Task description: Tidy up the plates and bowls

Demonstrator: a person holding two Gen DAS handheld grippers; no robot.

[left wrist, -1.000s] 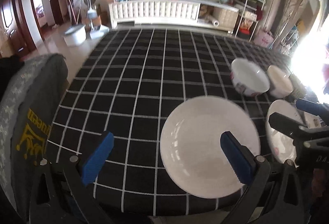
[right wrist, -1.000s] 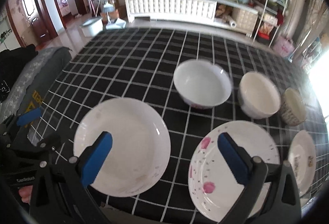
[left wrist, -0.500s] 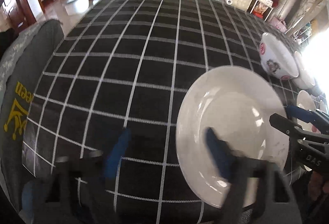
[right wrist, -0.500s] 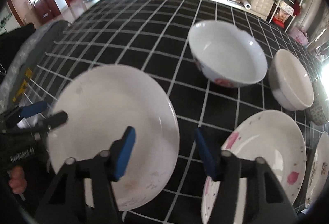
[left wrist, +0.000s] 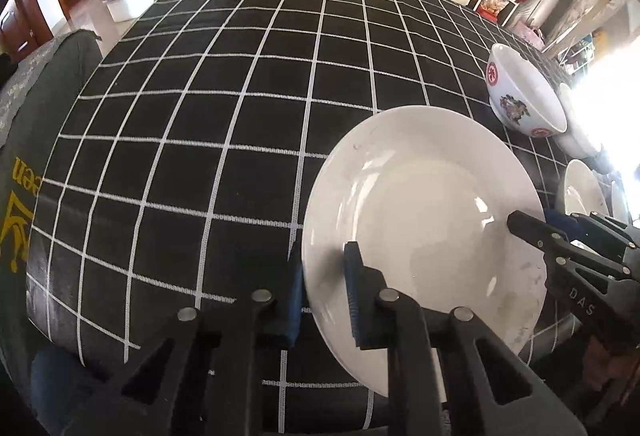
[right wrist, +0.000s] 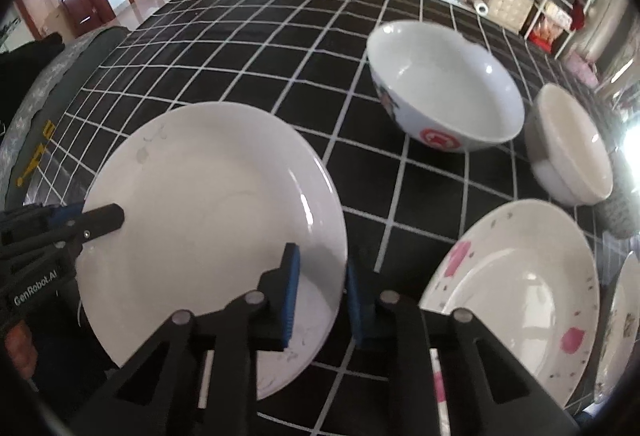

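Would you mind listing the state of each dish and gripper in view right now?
White plate: gripped at both edges.
Left gripper: shut on its left rim.
Right gripper: shut on its right rim.
Patterned bowl: upright, empty.
Plain bowl: upright, empty.
Floral plate: flat, empty.

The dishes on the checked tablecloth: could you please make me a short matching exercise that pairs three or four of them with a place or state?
Things:
1. plain white plate
2. pink-flowered plate
3. large bowl with red emblems
4. small white bowl

Places or states:
A. beside the large bowl, on its right
B. gripped at opposite rims by the left gripper and right gripper
C. beyond the plain plate, upright
D. flat, right of the plain plate

Pairs: 1-B, 2-D, 3-C, 4-A
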